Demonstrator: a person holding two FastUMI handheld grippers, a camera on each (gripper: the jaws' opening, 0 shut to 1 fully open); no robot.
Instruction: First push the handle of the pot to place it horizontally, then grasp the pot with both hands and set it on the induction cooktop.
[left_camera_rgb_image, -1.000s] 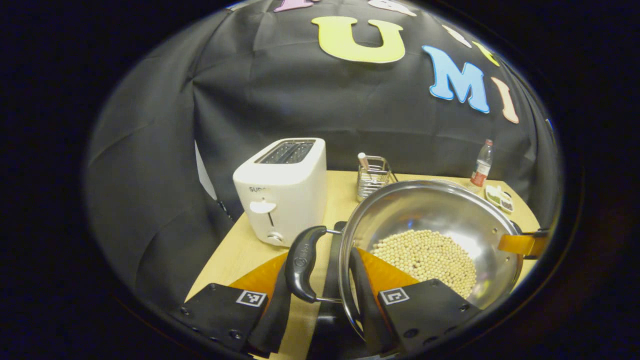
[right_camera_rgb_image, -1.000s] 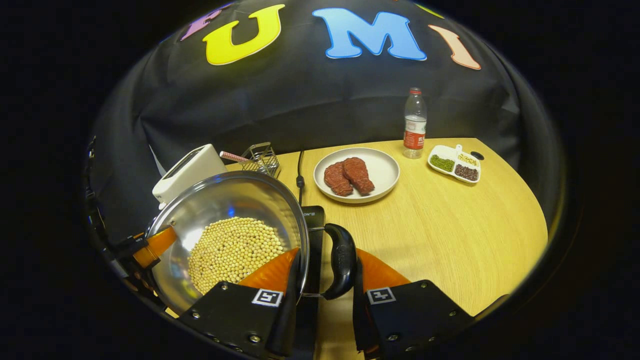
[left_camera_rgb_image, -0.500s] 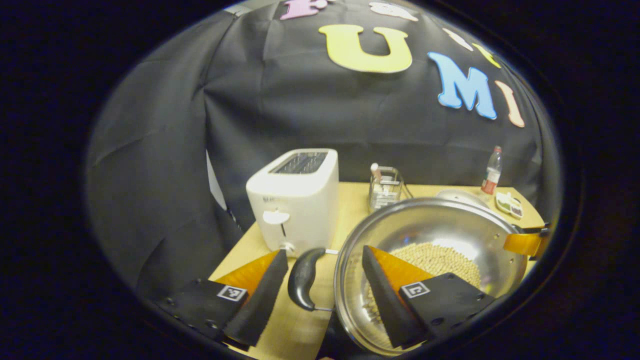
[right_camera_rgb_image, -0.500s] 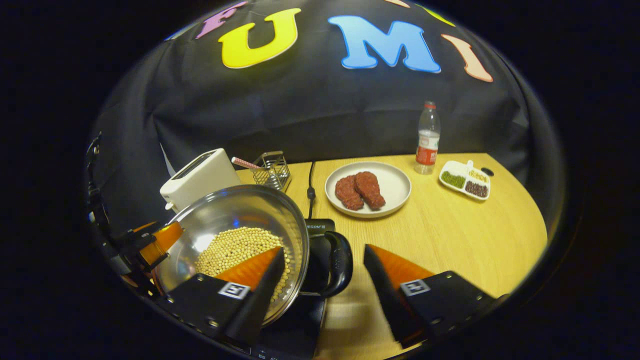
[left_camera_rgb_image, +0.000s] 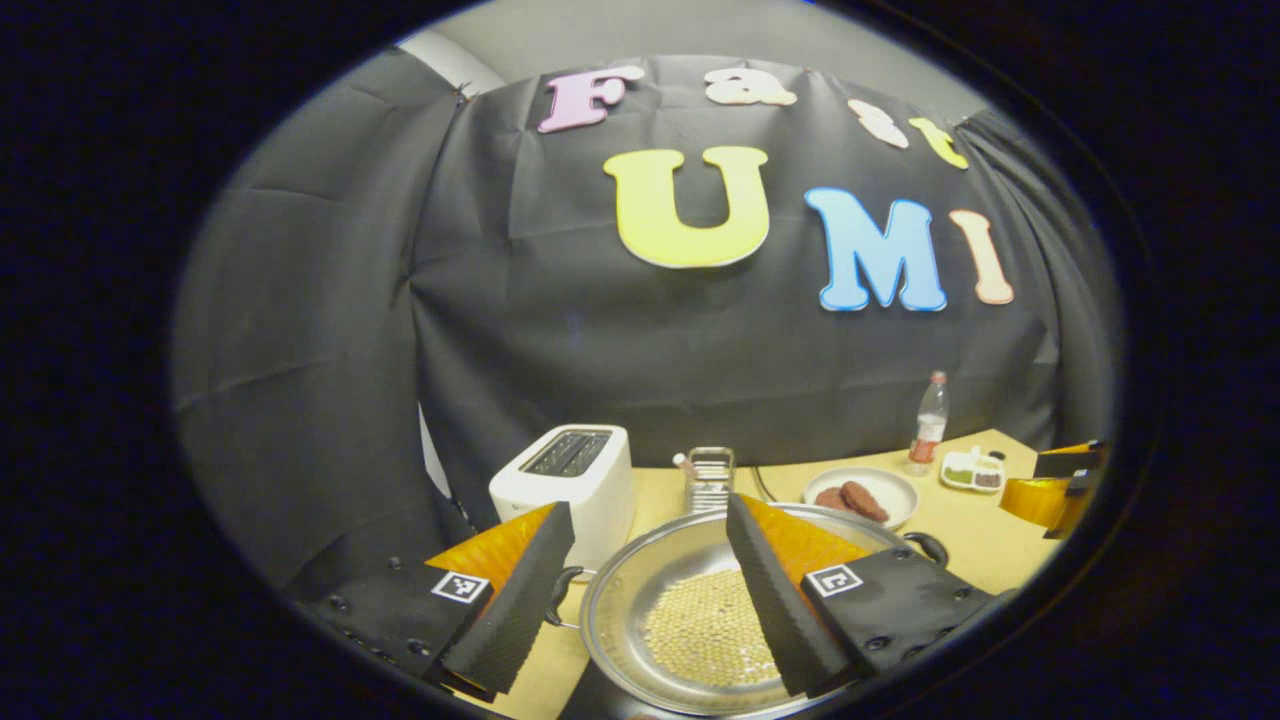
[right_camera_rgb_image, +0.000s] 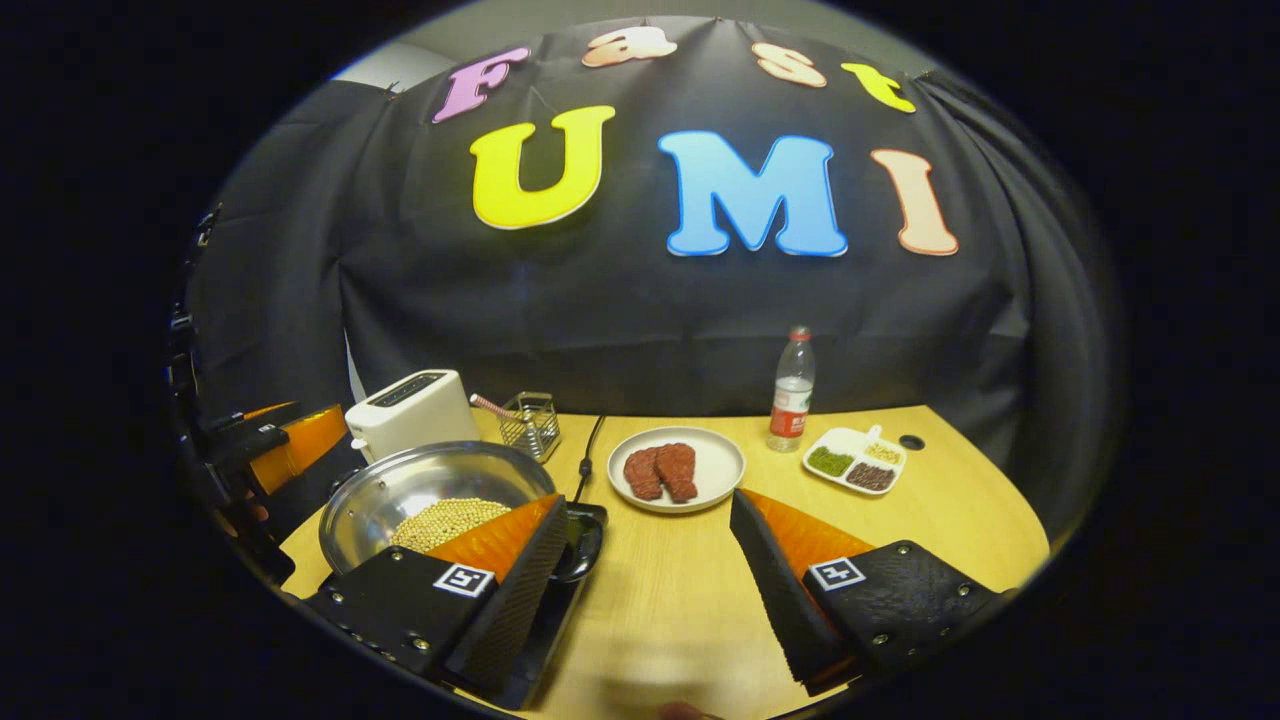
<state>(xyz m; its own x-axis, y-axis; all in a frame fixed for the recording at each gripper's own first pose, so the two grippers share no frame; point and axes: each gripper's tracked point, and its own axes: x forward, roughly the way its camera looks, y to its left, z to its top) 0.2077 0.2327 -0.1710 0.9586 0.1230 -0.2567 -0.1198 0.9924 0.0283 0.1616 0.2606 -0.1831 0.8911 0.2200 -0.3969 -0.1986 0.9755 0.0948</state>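
Left to right across the light wooden table. Left gripper: fingers spread wide and empty, raised above the pot; a second ago they were closed around the pot's left black loop handle, so this is a release followed by a lift. White two-slot toaster: at the table's back left, unmoved. Round stainless-steel pot holding pale yellow beans: sits upright and level on the flat black induction cooktop, free of both grippers. Wire mesh utensil basket: behind the pot. Right gripper: fingers likewise parted and empty, drawn back and up from the right black handle it was clamping a second ago. White round plate with two pieces of red meat, clear plastic bottle with red label, white divided dish of beans: lined up toward the right, undisturbed. Assessment: the handles lie horizontal, the pot appears delivered to the cooktop, and the task looks complete, with only withdrawal remaining.
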